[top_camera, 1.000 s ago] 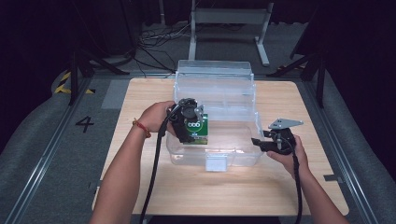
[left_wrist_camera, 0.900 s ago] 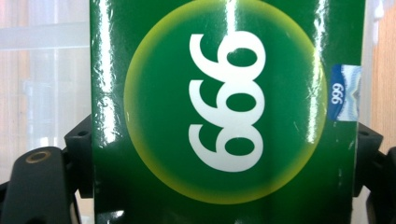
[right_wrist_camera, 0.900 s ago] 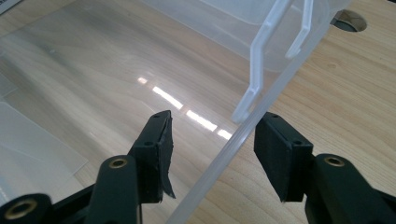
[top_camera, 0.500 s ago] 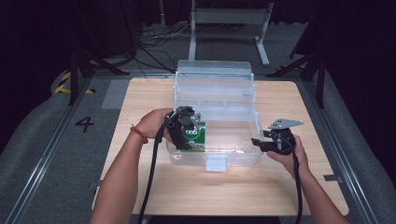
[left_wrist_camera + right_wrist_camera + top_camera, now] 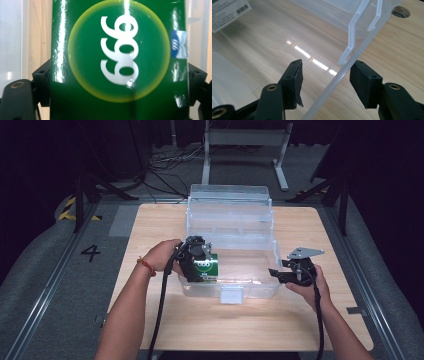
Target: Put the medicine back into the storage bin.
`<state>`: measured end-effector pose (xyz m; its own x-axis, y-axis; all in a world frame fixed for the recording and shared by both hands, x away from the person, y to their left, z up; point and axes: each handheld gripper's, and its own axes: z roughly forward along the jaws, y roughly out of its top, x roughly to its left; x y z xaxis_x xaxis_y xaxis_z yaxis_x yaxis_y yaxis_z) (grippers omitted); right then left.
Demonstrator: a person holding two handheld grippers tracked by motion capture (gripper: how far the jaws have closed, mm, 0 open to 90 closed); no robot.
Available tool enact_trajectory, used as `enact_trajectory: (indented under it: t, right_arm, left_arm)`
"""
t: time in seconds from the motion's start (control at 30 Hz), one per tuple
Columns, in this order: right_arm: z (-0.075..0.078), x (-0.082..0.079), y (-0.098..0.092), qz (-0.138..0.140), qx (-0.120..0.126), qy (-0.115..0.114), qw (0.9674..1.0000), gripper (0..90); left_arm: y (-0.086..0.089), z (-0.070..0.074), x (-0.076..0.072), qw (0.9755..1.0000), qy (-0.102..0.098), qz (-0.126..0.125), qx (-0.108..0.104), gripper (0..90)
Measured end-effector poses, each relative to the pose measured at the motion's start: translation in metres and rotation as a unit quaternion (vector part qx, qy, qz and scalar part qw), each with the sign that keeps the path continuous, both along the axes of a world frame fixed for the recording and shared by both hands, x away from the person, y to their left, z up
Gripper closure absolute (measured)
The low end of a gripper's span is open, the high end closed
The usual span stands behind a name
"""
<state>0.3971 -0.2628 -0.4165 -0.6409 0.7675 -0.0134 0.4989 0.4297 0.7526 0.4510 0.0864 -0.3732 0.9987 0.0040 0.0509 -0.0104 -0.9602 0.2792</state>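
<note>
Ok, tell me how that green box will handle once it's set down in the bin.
The green box looks glossy, so it may slip between the left tool's pads. Its flat faces suggest it won't roll. It seems rigid under the grip, probably light card.

Green "999" box held upright inside clear bin, left-front corner.

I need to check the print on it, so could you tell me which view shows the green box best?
The left gripper view: the green box sits close up between the left gripper's jaws, white digits readable. The high view shows it small, low inside the clear bin. The right gripper view shows the bin's wall instead.
</note>
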Motion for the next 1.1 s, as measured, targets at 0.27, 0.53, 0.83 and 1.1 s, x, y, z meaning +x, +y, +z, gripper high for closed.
enact_trajectory:
  t: [0.27, 0.53, 0.83, 1.1]
  right_arm:
    - [0.0, 0.0, 0.0, 0.001, 0.0, 0.0, 1.0, 44.9]
    - [-0.001, -0.001, 0.002, 0.005, -0.006, -0.002, 1.0, 41.1]
    - [-0.001, 0.0, 0.001, 0.009, -0.003, -0.001, 1.0, 40.2]
    - [0.006, -0.001, -0.009, 0.021, 0.02, -0.006, 0.9996, 39.3]
  left_arm:
    - [0.0, -0.001, 0.001, 0.9998, 0.004, 0.02, 0.0, 13.0]
    - [0.006, 0.012, -0.002, 0.9988, 0.016, 0.031, -0.033, 16.2]
    - [0.013, 0.019, -0.016, 0.9936, 0.026, 0.072, -0.083, 16.2]
    - [0.029, 0.026, -0.053, 0.9857, -0.004, 0.069, -0.153, 19.7]
